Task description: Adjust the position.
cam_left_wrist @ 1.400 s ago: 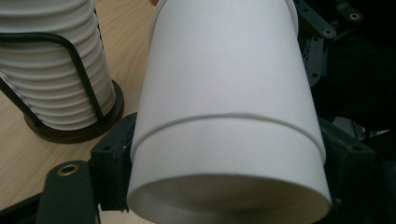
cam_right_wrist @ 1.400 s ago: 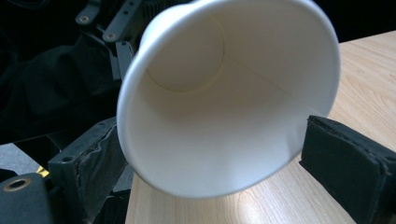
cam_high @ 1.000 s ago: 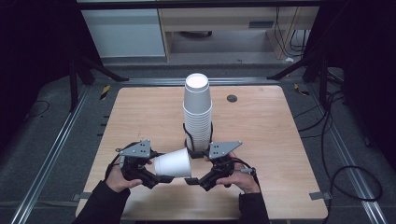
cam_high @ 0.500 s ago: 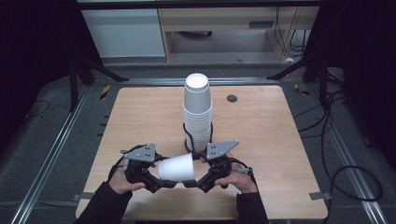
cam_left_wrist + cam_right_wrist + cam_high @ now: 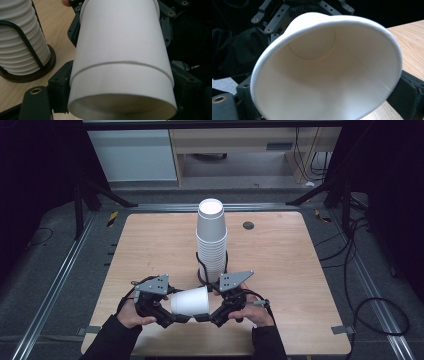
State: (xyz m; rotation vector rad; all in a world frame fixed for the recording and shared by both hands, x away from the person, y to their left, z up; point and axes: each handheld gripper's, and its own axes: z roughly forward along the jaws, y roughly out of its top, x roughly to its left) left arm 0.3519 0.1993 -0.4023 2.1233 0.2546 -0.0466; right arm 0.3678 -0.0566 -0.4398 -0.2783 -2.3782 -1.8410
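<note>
The right tool (image 5: 212,313) has just been closing its jaws, and they now press on the mouth end of a white paper cup (image 5: 190,301), whose rim looks slightly squashed in the right gripper view. The left tool (image 5: 172,316) clamps the same cup at its base end. The cup lies on its side between them, just in front of the stack of cups (image 5: 211,240), clear of the table (image 5: 300,270), in much the same spot as a second ago. With both tools gripping, this looks like a handover or a re-grip, and one tool must let go before the cup can travel.
</note>
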